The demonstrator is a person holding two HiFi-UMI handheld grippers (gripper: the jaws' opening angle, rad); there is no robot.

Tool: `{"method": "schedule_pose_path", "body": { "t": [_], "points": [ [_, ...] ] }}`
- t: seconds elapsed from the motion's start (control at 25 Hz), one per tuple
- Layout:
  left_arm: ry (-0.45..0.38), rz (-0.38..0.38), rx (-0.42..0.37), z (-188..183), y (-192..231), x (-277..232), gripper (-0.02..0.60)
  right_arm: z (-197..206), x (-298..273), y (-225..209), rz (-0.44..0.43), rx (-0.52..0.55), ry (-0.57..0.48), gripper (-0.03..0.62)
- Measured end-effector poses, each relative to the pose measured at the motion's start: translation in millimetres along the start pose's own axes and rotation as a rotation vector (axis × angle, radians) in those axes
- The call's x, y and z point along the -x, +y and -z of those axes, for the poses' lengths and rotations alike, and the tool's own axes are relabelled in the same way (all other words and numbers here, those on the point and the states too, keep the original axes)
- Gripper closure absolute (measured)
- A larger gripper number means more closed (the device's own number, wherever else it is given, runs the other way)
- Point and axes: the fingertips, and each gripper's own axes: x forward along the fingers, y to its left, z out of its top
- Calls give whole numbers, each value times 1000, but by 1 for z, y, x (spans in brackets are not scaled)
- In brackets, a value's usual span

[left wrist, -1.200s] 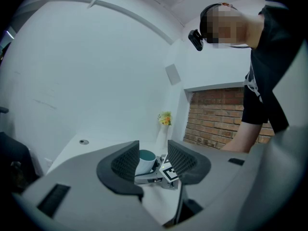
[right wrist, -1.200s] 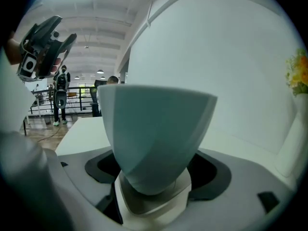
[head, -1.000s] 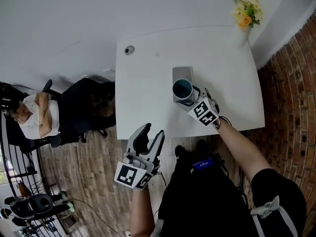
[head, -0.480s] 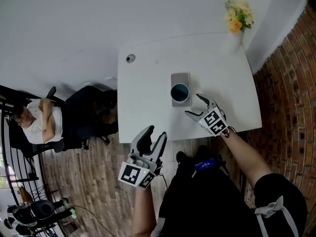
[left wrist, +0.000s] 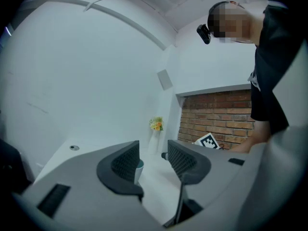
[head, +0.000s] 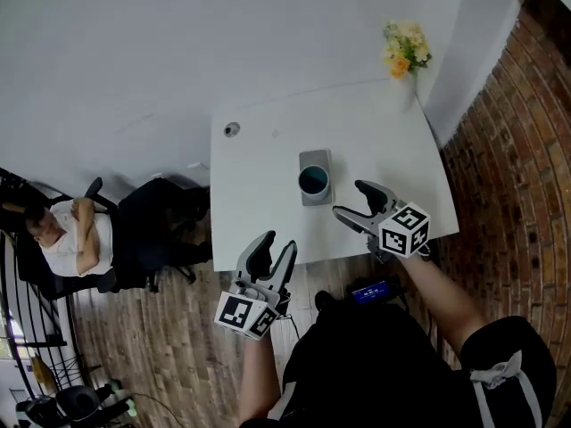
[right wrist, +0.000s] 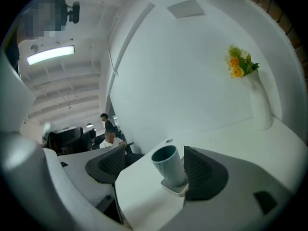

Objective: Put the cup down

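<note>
A blue-grey cup (head: pixel 313 180) stands upright on a small grey coaster (head: pixel 317 198) in the middle of the white table (head: pixel 259 176). My right gripper (head: pixel 352 200) is open and empty, just right of the cup and nearer the table's front edge, not touching it. In the right gripper view the cup (right wrist: pixel 169 165) rises on its coaster (right wrist: pixel 175 188) beyond the spread jaws of the right gripper (right wrist: pixel 153 172). My left gripper (head: pixel 275 244) is open and empty, off the table's near edge, over the wooden floor. Its own view, with the left gripper (left wrist: pixel 153 160) empty, shows only the cup's rim (left wrist: pixel 139 166) behind one jaw.
A white vase with yellow flowers (head: pixel 406 47) stands at the table's far right corner. A round cable grommet (head: pixel 232 129) sits near the far left corner. A black office chair (head: pixel 156 217) and a seated person (head: pixel 67 234) are left of the table, a brick wall (head: pixel 513 150) to the right.
The right gripper has let go of the cup, opened and drawn back toward the near edge. The cup now stands alone on the coaster. The left gripper has hardly moved.
</note>
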Motion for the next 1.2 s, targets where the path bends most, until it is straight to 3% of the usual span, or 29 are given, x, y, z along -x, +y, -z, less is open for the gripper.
{"method": "schedule_pose_path", "body": {
  "t": [0.16,0.36,0.76,1.2],
  "points": [
    [-9,18,2,0,-4,-2,390,-48,19,25,-46,-17,-115,198],
    [-32,45,-5,-2,-11,-11,390,-86,44,40,-32,32,-231,214],
    [-32,83,-11,-2,-26,-15,390,-67,49,56,-59,62,-147,217],
    [-16,76,-8,0,-24,-2,390,-56,38,66,-75,74,-101,217]
  ]
}}
